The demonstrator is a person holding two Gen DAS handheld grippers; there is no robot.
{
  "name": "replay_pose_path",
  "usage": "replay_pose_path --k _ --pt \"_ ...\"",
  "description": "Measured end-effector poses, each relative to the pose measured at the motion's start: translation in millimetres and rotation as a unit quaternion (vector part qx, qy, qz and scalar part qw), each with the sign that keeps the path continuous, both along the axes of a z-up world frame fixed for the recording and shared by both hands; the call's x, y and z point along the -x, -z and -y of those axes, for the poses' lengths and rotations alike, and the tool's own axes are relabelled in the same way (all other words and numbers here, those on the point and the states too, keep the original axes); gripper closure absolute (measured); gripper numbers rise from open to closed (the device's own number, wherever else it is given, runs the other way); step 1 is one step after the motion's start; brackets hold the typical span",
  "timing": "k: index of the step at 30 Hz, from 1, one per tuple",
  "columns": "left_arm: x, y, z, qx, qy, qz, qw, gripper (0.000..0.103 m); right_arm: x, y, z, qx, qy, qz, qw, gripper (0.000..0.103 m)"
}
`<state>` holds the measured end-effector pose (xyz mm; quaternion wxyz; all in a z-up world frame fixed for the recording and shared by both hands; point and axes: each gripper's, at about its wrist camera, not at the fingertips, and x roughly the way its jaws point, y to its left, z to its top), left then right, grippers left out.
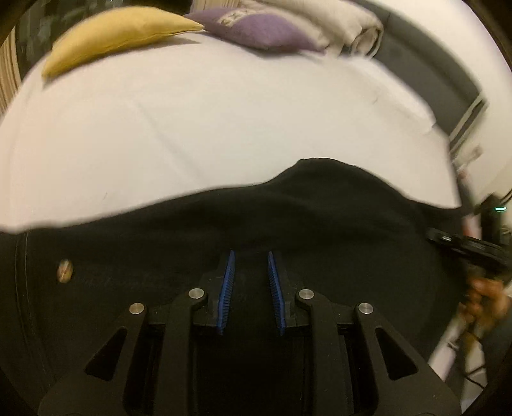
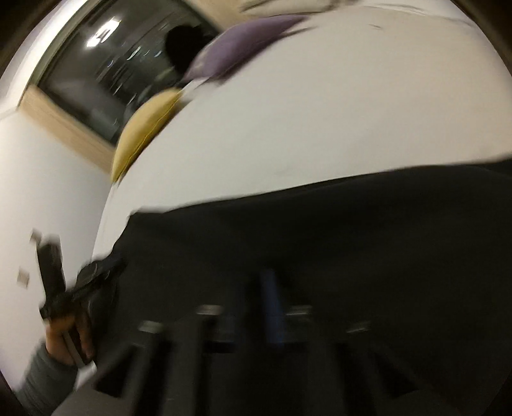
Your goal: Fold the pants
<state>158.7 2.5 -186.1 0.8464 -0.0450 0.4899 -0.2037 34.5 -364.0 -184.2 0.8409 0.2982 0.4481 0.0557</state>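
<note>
Black pants (image 1: 288,211) lie spread across the near part of a white bed (image 1: 192,121); a metal button (image 1: 65,270) shows at the left. My left gripper (image 1: 251,256) sits low over the black fabric, blue pads apart with a gap between them, nothing clearly pinched. In the right wrist view the pants (image 2: 352,230) fill the lower half and the frame is heavily blurred. My right gripper (image 2: 256,288) is over the pants; only one blue pad (image 2: 272,307) is distinct. The other hand and gripper show at each view's edge (image 1: 470,246) (image 2: 64,300).
A yellow pillow (image 1: 118,35) and a purple pillow (image 1: 256,28) lie at the far side of the bed, with a rolled white blanket (image 1: 345,28) beside them. A dark window (image 2: 121,73) and white wall (image 2: 48,192) lie left of the bed.
</note>
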Motion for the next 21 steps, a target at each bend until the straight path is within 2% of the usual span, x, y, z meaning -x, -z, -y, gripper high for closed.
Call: replay_pose_path --k 2,3,4,6,7,8,9,11,13,14,15,17,19,20,21 --pt "12.9 -6.9 -15.9 -0.028 -0.019 0.025 0.9991 0.082 -4.9 -9.0 6.6 0.051 0.016 -0.012 0.999 0.103" --pt "21.3 -11.9 -26.6 -0.042 -0.031 0.036 0.9980 0.082 -2.4 -20.6 3.8 0.070 0.022 -0.020 0.997 0.099" --pt "28.5 -16.7 -33.5 -0.050 -0.043 0.049 0.9967 0.082 -5.3 -30.9 0.6 0.065 0.017 -0.016 0.998 0.096" --pt "41.7 -25.9 -47.4 -0.058 -0.070 0.078 0.9928 0.082 -27.0 -52.1 -32.9 0.038 -0.035 0.021 0.998 0.089" --pt "46.2 -28.6 -56.7 -0.063 -0.085 0.094 0.9900 0.082 -40.7 -61.8 -54.1 0.034 -0.068 0.036 0.996 0.082" --pt "45.0 -27.5 -65.1 -0.074 -0.094 0.096 0.9882 0.082 -54.3 -71.3 -81.4 0.037 -0.103 0.046 0.993 0.062" --pt "42.0 -19.3 -73.5 -0.087 -0.103 0.087 0.9870 0.082 -68.3 -77.4 -112.5 0.043 -0.145 0.054 0.987 0.048" --pt "42.4 -6.0 -88.9 -0.078 -0.104 0.079 0.9884 0.082 -89.7 -79.0 -154.0 0.051 -0.203 0.064 0.976 0.046" --pt "39.6 -4.5 -92.2 -0.067 -0.096 0.082 0.9897 0.082 -116.2 -66.3 -188.5 0.075 -0.239 0.040 0.967 0.046" --pt "39.8 -5.3 -91.1 -0.076 -0.092 0.086 0.9892 0.082 -129.3 -58.9 -199.6 0.098 -0.244 0.028 0.964 0.046" --pt "38.4 -4.3 -90.0 -0.087 -0.086 0.089 0.9885 0.082 -115.1 -52.8 -190.8 0.109 -0.248 0.021 0.962 0.046" --pt "43.4 -4.1 -92.7 -0.097 -0.077 0.097 0.9876 0.082 -141.6 -39.8 -198.8 0.123 -0.241 0.004 0.963 0.046" --pt "33.9 -6.8 -92.4 -0.103 -0.076 0.105 0.9862 0.082 -154.9 -24.3 -192.0 0.127 -0.229 0.009 0.965 0.046" --pt "31.4 -7.3 -91.0 -0.107 -0.077 0.110 0.9851 0.082 -158.9 -22.5 -188.4 0.144 -0.212 0.016 0.966 0.047" --pt "29.1 -5.2 -89.2 -0.115 -0.076 0.117 0.9835 0.082 -161.3 -19.8 -183.9 0.186 -0.188 0.007 0.964 0.055"
